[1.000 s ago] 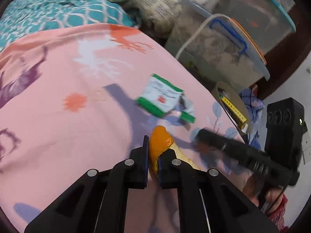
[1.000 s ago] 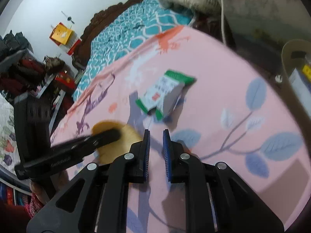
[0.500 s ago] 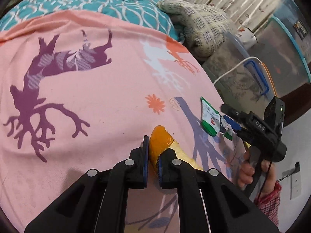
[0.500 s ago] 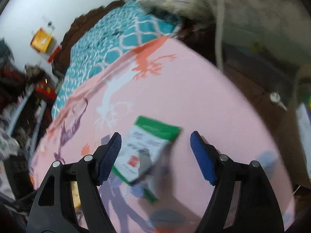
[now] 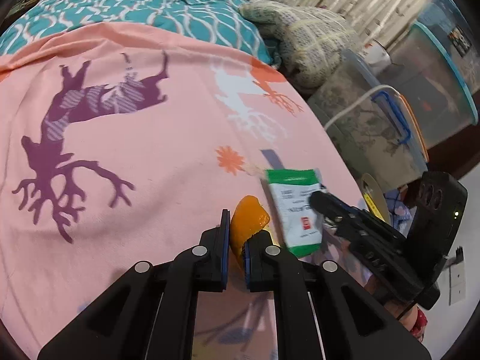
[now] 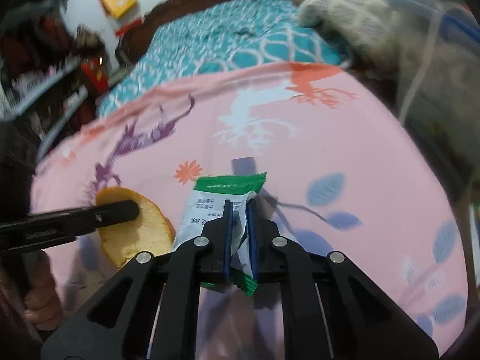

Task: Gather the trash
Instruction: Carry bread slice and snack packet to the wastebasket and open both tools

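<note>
Gathering trash off the bed — both jaws full.
Pinching orange peel (image 5: 247, 220) left gripper (image 5: 237, 249), green-white wrapper (image 6: 222, 207) right gripper (image 6: 240, 234) — lifting both clear for disposal.

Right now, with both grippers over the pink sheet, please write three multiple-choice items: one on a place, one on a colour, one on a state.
1. Where is the orange peel?
A. between the left gripper fingers
B. inside a storage box
C. on the teal blanket

2. What colour are the end bands of the white wrapper?
A. red
B. green
C. yellow

3. What is the state of the right gripper?
A. wide open
B. shut on nothing
C. shut on the wrapper

Answers: 1 A, the left wrist view shows the peel pinched between the fingers. 2 B, green strips show at both ends of the wrapper. 3 C, the right wrist view shows the fingers closed on the wrapper.
</note>
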`<state>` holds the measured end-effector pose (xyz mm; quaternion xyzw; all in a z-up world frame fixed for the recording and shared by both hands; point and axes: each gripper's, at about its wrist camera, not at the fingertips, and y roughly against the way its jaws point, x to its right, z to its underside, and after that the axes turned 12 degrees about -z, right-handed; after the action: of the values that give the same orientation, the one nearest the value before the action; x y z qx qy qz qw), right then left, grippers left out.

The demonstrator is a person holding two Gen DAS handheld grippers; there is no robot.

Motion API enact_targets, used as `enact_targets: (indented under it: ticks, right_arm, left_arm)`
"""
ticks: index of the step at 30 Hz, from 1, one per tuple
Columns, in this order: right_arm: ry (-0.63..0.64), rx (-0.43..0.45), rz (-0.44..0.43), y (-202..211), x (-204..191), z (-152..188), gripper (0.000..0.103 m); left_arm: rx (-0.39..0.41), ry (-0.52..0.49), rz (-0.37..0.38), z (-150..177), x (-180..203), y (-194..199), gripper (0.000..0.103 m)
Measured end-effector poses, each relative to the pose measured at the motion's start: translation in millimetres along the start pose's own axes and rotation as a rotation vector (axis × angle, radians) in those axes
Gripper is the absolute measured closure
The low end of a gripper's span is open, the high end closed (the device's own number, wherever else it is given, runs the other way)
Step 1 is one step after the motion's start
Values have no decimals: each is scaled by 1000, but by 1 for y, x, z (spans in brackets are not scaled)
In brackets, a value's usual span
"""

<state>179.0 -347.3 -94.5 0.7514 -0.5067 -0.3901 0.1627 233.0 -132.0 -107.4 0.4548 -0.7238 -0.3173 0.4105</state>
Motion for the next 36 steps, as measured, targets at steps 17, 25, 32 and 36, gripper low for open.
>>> enact_targets:
  ticks: [17,25,32,36]
  right_arm:
    - [-368,415,231,215,194,51,91]
    - [-483,446,267,239,271,67,88]
    - [-521,461,269,230,291,70,21]
    - [-503,509,265,249,278,73,23]
  left_arm:
    - [-90,-346,252,-7,253,-32,96]
    - [-158,-458,212,1,359,-104,96]
    - [-159,-476,94,4,378,-145,61]
    - [-162,-453,133,-1,370,-134,58]
